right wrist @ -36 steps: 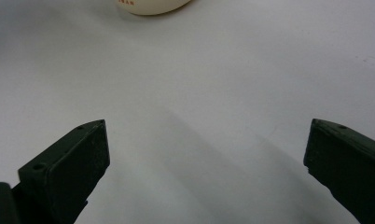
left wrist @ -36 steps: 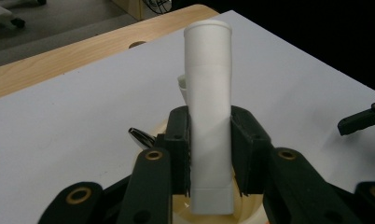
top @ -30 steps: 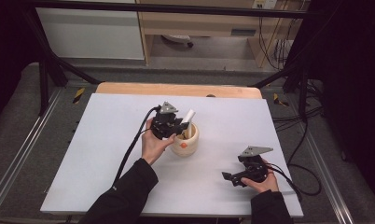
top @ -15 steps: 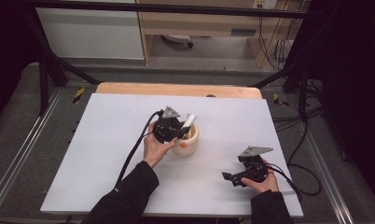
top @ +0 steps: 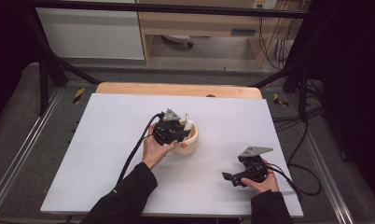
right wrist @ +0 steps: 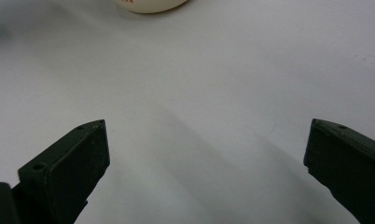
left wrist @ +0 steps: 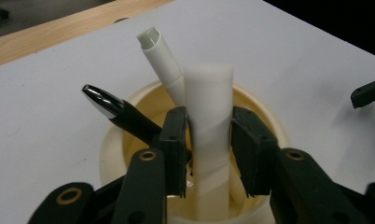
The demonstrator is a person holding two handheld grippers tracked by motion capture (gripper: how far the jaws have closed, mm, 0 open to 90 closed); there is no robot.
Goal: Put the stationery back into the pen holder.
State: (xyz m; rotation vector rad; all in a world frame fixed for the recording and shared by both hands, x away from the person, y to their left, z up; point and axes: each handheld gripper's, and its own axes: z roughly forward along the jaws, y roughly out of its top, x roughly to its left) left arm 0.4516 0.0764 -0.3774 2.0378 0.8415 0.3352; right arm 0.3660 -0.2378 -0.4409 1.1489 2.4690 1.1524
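Right gripper (top: 233,178) spread wide, idle on the white tabletop (top: 106,140), well apart from the work. Left gripper (left wrist: 208,140) clamped on a white tube (left wrist: 209,107) standing in the cream cup (left wrist: 112,144), beside a black pen (left wrist: 112,109) and white marker (left wrist: 160,53); placing apparently near done, release remaining. Beyond, wooden table edge (top: 176,88), dim cabinets.

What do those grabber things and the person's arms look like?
Both grabbers are black. The left gripper and right gripper each carry a grey three-cornered plate on top and trail a black cable. Their jaws are flat black pads on arms with small round rivet holes. The person wears dark long sleeves; the hands are bare.
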